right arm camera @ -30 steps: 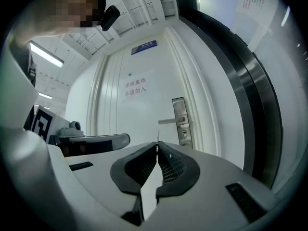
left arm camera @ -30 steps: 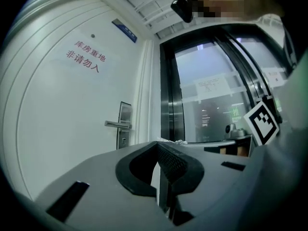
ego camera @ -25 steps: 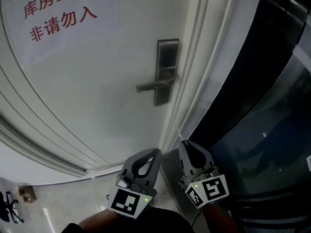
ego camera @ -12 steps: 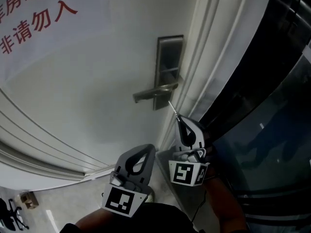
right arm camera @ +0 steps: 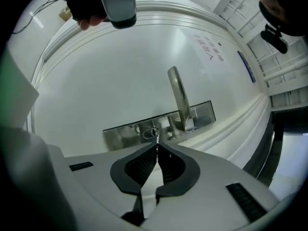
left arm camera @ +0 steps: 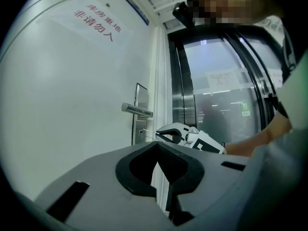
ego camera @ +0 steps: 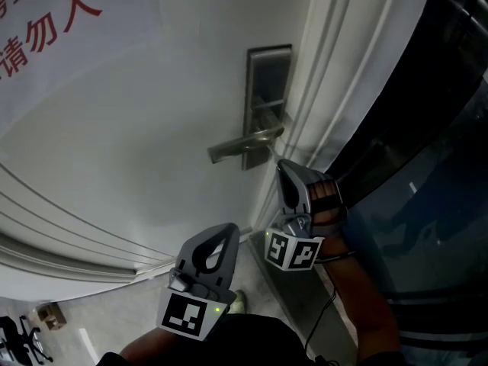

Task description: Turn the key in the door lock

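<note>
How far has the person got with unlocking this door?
Done: the right gripper is shut on the key, and the key's tip is at the keyhole in the lock plate, below the handle. In hand: lining it up; how far it is in, I cannot tell. Left: push it home and turn it. The left gripper hangs back, shut and empty.

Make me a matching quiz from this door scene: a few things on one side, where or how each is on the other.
1 key
2 lever handle
3 left hand-held gripper
4 red lettering

A shut, empty, held low
B upper left of the door
C pinched by the right hand-held gripper
D sticking out from the lock plate

Pairs: 1-C, 2-D, 3-A, 4-B
</note>
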### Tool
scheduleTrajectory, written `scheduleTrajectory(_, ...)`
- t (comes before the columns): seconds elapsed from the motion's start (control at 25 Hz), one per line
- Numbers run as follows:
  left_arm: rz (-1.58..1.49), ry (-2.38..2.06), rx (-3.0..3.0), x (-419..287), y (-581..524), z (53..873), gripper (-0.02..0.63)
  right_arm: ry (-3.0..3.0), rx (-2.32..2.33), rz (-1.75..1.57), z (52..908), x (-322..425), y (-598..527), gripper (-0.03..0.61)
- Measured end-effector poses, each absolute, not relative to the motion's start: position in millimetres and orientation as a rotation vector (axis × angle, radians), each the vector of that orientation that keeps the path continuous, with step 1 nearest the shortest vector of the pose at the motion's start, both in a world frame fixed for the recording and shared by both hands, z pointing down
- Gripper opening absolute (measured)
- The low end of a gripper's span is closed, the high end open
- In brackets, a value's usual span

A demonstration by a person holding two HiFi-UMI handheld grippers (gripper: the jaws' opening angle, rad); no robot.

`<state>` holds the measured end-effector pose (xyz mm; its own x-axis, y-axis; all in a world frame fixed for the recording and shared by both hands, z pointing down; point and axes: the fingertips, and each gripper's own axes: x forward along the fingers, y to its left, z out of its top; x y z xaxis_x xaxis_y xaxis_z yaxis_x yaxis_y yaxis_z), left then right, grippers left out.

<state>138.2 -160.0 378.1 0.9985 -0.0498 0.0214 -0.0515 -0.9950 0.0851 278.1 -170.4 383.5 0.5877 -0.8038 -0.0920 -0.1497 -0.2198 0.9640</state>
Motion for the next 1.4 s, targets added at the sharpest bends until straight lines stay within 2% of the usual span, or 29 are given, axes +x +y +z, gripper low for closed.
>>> scheduleTrajectory(1.4,0.004,-0.090,3.026,135.2,-167.6,379.6,0.005,-0.667,1.473,-0.659,389.8,289.9,-201.6,0.021)
